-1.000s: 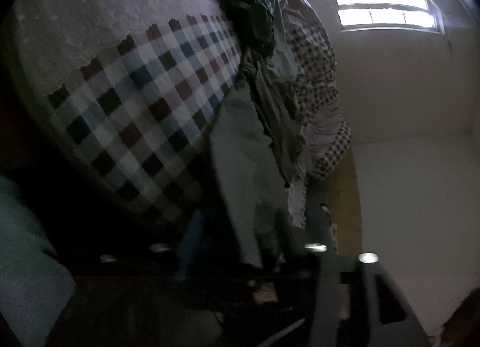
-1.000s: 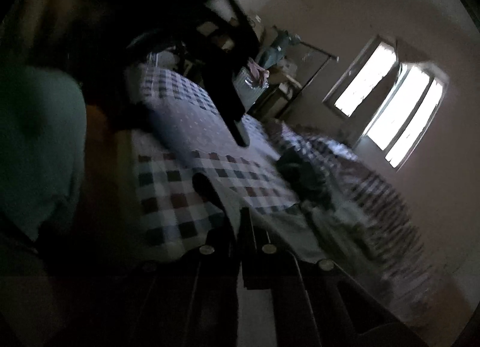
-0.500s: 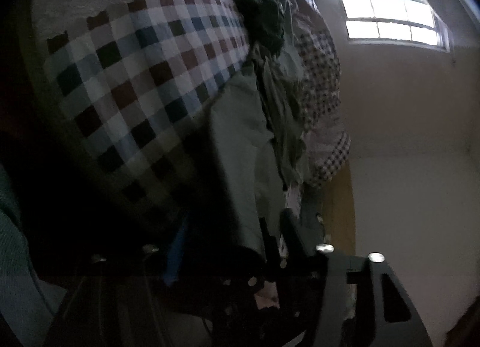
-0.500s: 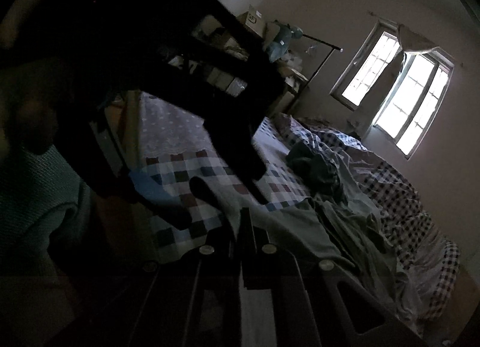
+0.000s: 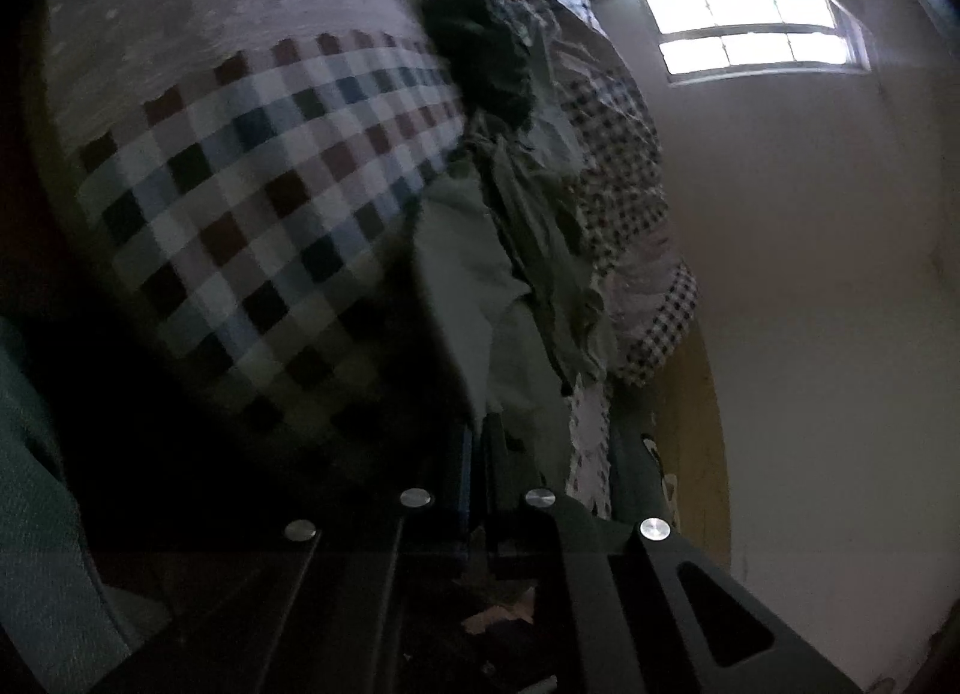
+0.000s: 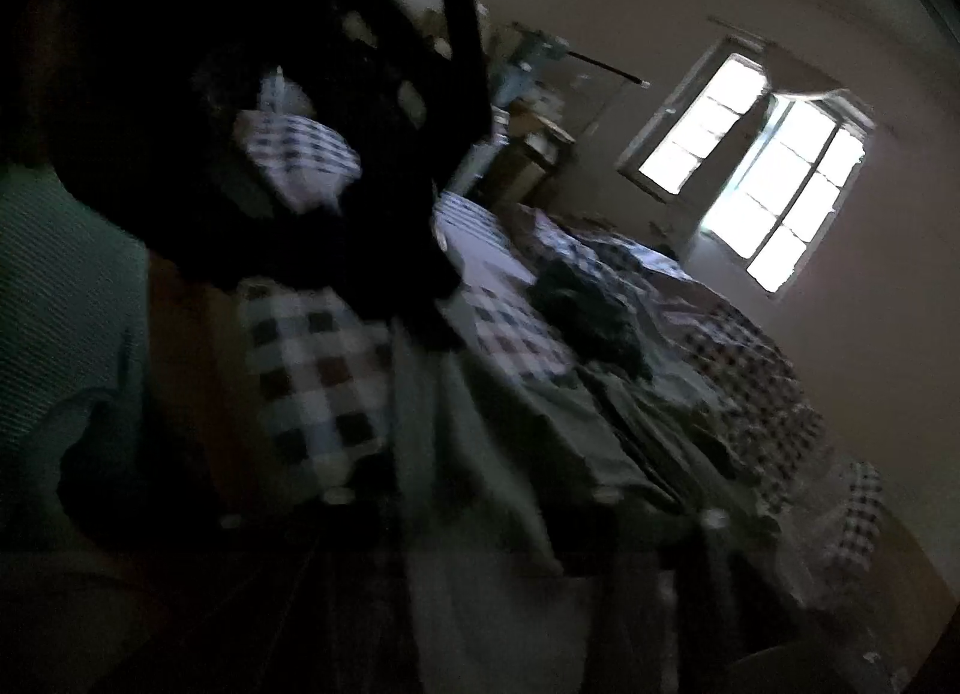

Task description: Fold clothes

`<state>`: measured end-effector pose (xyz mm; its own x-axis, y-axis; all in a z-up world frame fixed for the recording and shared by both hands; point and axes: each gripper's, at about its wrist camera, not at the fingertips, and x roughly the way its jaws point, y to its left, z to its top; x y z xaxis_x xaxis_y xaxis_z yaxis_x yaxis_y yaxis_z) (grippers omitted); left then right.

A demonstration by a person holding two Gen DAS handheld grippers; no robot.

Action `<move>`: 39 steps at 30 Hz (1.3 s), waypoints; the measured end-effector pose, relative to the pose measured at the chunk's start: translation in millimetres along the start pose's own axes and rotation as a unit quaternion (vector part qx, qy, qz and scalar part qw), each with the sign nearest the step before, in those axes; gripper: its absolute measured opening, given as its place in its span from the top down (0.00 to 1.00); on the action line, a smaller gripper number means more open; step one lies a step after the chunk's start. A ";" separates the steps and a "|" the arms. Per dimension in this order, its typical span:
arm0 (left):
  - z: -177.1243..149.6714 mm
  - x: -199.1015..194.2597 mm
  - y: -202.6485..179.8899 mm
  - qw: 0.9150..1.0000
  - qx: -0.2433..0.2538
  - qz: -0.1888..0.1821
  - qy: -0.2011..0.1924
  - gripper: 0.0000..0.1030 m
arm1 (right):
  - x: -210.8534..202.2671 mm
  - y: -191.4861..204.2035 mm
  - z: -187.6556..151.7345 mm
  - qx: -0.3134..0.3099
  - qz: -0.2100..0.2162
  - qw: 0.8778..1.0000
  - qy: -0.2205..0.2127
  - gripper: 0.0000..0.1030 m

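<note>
A pale grey-green garment (image 5: 474,274) lies stretched across the checked bedspread (image 5: 252,196), running from a crumpled heap down to my left gripper (image 5: 477,442). The left jaws stand closed on the garment's near edge. In the right wrist view the same garment (image 6: 480,442) spreads out toward the camera. My right gripper (image 6: 474,502) is dark and blurred; the cloth seems to run into it, but I cannot tell how its jaws stand. A dark garment (image 6: 588,310) lies further back on the bed; it also shows in the left wrist view (image 5: 480,57).
The bed carries a rumpled small-check quilt (image 5: 618,165) along its far side. A bright window (image 6: 756,165) lights the far wall. A dark shape, probably the other gripper and arm (image 6: 336,93), fills the upper left of the right wrist view.
The left gripper's jaws have closed together on the garment's edge. The right wrist view has swung and blurred, and the garment now fills more of its lower middle.
</note>
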<state>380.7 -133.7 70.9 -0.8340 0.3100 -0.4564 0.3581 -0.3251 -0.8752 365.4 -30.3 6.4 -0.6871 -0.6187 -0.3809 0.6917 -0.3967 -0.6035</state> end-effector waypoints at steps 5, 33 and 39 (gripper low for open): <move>9.8 -8.9 -19.6 1.000 0.013 -0.027 0.000 0.99 | 14.0 -11.6 -25.6 0.009 -0.051 0.998 0.044 0.48; 48.3 -18.7 -70.2 0.996 0.072 -0.055 0.007 0.99 | -36.5 -99.9 -224.5 -0.086 -0.242 0.931 0.259 0.48; 48.6 -16.9 -69.0 0.996 0.073 -0.046 0.007 0.99 | -54.2 -100.6 -220.7 -0.101 -0.242 0.934 0.242 0.53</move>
<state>349.7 -159.9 146.8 -0.8542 0.3572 -0.3777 0.2144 -0.4199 -0.8819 284.1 192.8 -66.8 -0.9622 -0.0020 -0.2722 0.2521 -0.3837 -0.8884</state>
